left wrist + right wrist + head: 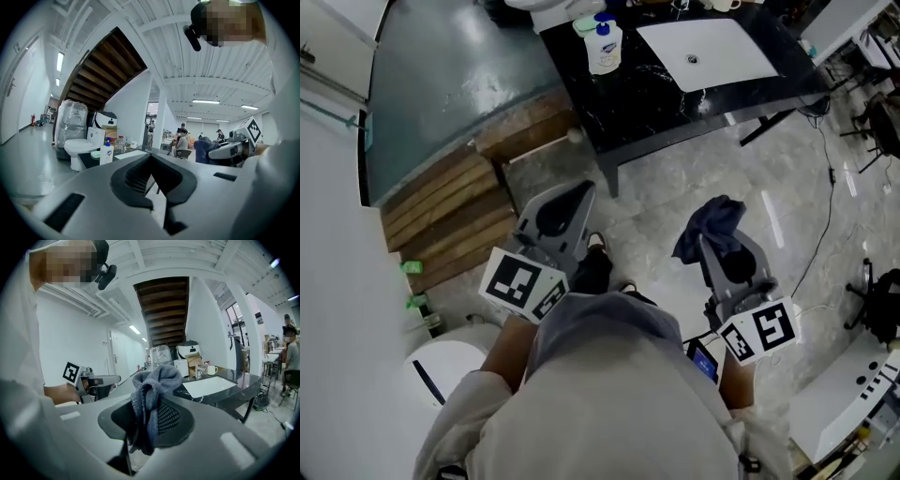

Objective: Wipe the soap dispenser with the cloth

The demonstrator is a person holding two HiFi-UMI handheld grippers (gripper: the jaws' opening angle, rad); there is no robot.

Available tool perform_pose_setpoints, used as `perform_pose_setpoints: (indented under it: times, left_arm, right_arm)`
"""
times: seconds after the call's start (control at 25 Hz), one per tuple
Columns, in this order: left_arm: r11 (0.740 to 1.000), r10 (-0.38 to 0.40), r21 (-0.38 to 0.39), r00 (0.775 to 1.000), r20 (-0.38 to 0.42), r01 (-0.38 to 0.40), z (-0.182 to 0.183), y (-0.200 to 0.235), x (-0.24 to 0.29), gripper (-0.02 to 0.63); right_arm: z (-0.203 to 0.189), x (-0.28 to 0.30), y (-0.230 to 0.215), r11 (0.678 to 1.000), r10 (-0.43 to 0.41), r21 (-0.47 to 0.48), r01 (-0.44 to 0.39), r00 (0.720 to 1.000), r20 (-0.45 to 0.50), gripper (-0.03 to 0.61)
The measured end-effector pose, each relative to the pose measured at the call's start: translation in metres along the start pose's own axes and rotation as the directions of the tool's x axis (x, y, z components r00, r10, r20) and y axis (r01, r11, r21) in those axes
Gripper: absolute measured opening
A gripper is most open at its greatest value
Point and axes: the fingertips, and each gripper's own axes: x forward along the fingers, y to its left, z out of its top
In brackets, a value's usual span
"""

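Observation:
A white soap dispenser (605, 44) with a blue pump and label stands on the left part of the black counter (647, 98), beside the white sink (708, 52). It shows small and far off as the soap dispenser (106, 152) in the left gripper view. My left gripper (581, 192) is shut with nothing in it, held over the floor well short of the counter. My right gripper (712, 225) is shut on a dark blue cloth (712, 230), which bunches up above the jaws as the cloth (152, 397) in the right gripper view.
A wooden slatted step (455, 211) lies at the left by a grey mat. A white toilet (79, 147) and a wrapped bundle stand beyond the counter. A mug (212, 370) sits by the sink. Cables and black chair legs lie on the floor at the right. People sit in the background.

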Motion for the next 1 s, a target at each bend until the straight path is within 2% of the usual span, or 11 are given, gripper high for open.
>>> perform_pose_setpoints:
  times: [0.28, 0.8, 1.0]
  left_arm:
    - [1.0, -0.002, -0.016, 1.0, 0.022, 0.002, 0.013, 0.04, 0.014, 0.006]
    - [0.998, -0.068, -0.012, 0.996, 0.055, 0.069, 0.033, 0.099, 0.037, 0.006]
    - [0.996, -0.082, -0.012, 0.995, 0.063, 0.083, 0.036, 0.111, 0.037, 0.006]
  right_arm:
    - [0.018, 0.044, -0.005, 1.0, 0.005, -0.03, -0.005, 1.0, -0.012, 0.075]
    - [0.044, 0.12, 0.011, 0.998, 0.005, -0.067, -0.004, 1.0, 0.01, 0.075]
    - [0.049, 0.131, 0.013, 0.999, -0.013, -0.031, 0.014, 0.999, 0.032, 0.075]
